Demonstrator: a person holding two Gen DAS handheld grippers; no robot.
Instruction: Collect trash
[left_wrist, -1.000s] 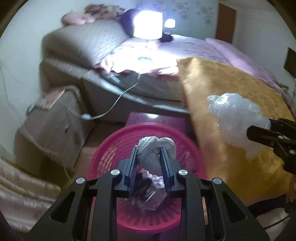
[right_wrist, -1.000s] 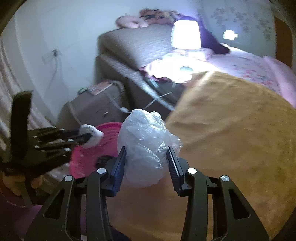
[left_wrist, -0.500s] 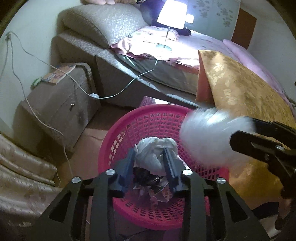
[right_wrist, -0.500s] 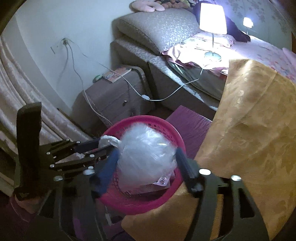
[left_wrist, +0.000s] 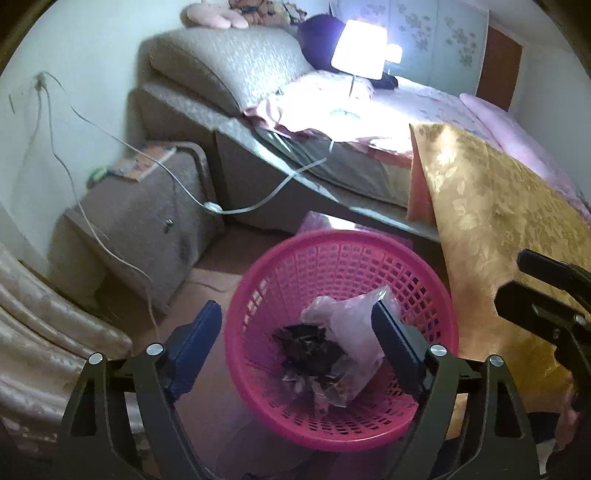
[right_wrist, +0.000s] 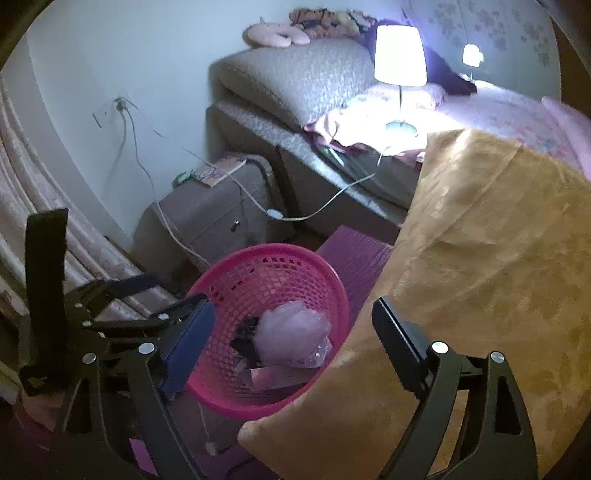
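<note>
A pink mesh basket (left_wrist: 332, 236) stands on the floor beside the bed. In it lie a crumpled clear plastic bag (left_wrist: 351, 325) and dark scraps (left_wrist: 306, 343). My left gripper (left_wrist: 295, 321) hangs over the basket with its jaws opening wide and nothing between the pads. In the right wrist view, the right gripper (right_wrist: 291, 314) hovers above the basket rim (right_wrist: 266, 251) and the plastic bag (right_wrist: 291, 332). Its jaws are opening too, and nothing is held. The left gripper (right_wrist: 173, 291) shows at the left of that view. The white wad cannot be made out.
A gold bedcover (left_wrist: 498, 221) hangs right beside the basket. A grey nightstand (left_wrist: 147, 206) with a trailing white cable (left_wrist: 214, 206) stands at the back left. A lit lamp (left_wrist: 358, 48) is on the bed, a curtain (left_wrist: 37, 314) at the left. A purple box (right_wrist: 354, 258) sits behind the basket.
Both grippers came over the basket and opened. The white wad left the left jaws and the plastic bag left the right jaws; the bag now lies in the basket.
</note>
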